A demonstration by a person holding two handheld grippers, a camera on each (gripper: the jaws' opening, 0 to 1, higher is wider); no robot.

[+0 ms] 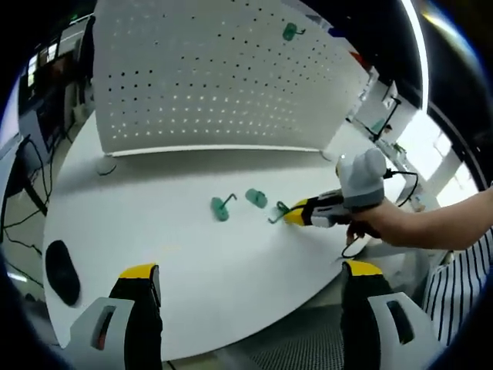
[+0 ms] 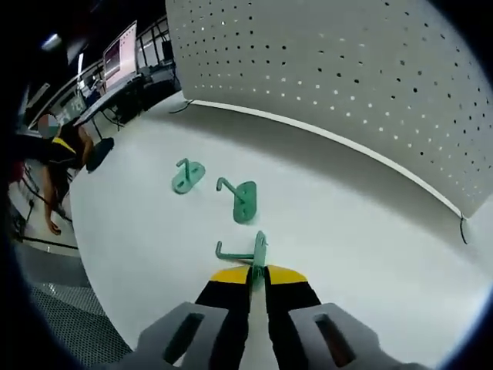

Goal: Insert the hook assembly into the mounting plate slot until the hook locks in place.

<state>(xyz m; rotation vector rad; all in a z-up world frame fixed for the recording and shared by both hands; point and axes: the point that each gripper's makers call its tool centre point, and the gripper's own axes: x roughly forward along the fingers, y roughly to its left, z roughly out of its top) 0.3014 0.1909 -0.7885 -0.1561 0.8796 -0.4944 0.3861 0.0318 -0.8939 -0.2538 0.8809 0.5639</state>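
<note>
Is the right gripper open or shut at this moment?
Shut. The right gripper has its yellow-tipped jaws pressed against a green hook, clamping its plate above the white table.

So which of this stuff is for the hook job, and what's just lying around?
Job:
- green hook pinched in the right gripper
- pegboard, one hook already mounted
- two spare green hooks on the table

Lying about:
- black object at the table's edge
- left gripper, open and idle
</note>
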